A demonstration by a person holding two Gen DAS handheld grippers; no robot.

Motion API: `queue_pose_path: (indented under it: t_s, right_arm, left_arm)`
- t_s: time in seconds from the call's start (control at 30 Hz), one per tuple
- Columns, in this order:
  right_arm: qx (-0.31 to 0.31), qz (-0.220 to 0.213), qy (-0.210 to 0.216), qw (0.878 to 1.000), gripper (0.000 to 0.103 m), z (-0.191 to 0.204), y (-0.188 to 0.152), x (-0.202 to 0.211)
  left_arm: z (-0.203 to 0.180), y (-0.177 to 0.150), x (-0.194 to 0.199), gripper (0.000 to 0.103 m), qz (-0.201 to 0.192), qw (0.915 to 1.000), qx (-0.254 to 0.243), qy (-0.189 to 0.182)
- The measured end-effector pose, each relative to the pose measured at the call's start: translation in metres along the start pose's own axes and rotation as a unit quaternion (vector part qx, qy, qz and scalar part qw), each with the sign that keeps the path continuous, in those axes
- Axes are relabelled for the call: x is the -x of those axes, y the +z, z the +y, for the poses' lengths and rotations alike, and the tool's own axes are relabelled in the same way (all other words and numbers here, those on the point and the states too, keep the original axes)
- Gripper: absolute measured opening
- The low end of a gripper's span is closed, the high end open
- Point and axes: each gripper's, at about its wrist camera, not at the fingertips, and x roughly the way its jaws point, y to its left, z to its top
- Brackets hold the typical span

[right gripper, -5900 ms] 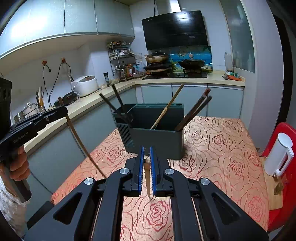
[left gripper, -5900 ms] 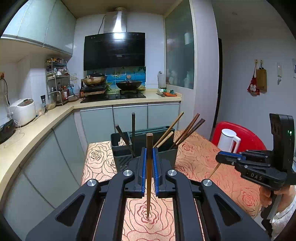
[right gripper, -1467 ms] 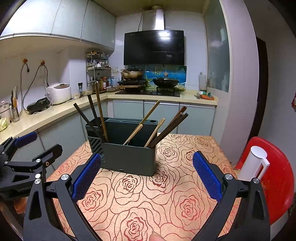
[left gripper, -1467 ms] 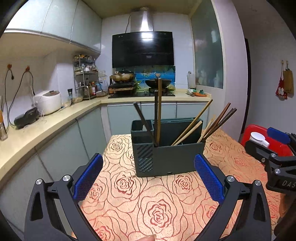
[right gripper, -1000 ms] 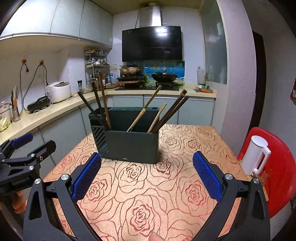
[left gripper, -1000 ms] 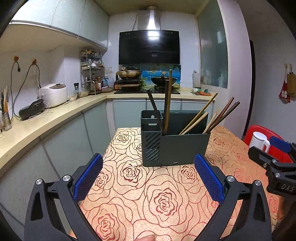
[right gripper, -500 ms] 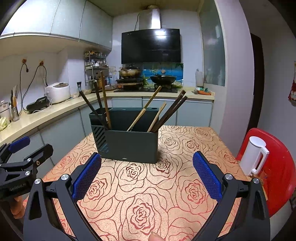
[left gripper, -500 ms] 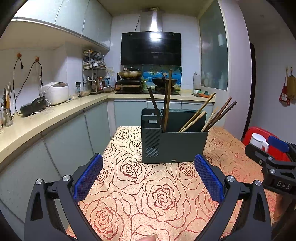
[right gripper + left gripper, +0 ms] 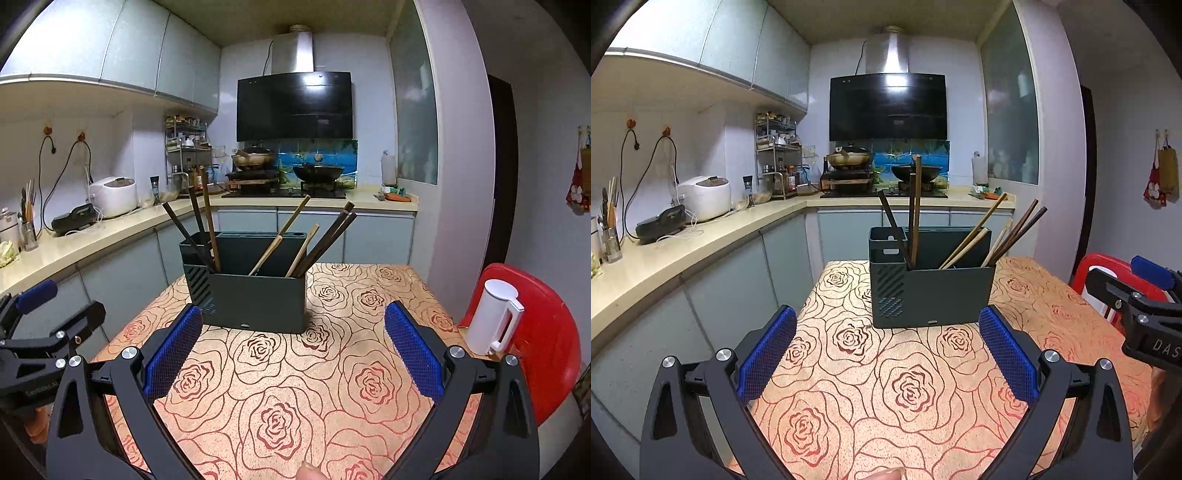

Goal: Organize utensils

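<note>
A dark grey utensil holder (image 9: 931, 291) stands on the rose-patterned table (image 9: 908, 391); it also shows in the right wrist view (image 9: 255, 299). Several chopsticks (image 9: 975, 236) stand in it: dark and brown ones upright in the left compartment (image 9: 913, 206), light and dark ones leaning right. My left gripper (image 9: 886, 350) is open and empty, held back from the holder. My right gripper (image 9: 293, 347) is open and empty, also short of the holder. Each gripper shows at the edge of the other's view.
A white kettle (image 9: 495, 321) stands on a red stool (image 9: 543, 332) right of the table. The kitchen counter (image 9: 683, 243) runs along the left with a rice cooker (image 9: 703, 197). The stove and wok (image 9: 916, 171) are behind.
Since 5.9 s ago both grippers have opened and their chopsticks stand in the holder. Over the last second both grippers have drawn back slightly from the holder.
</note>
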Motion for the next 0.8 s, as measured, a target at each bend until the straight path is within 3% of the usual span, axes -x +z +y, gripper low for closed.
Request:
queue_pose_path:
  t_s: [0.8]
  right_arm:
    - [0.006,-0.01,-0.002,1.0,0.096,0.009,-0.002,0.017]
  left_arm:
    - [0.008,0.002,0.01,0.096,-0.006,0.9999,0.011,0.0]
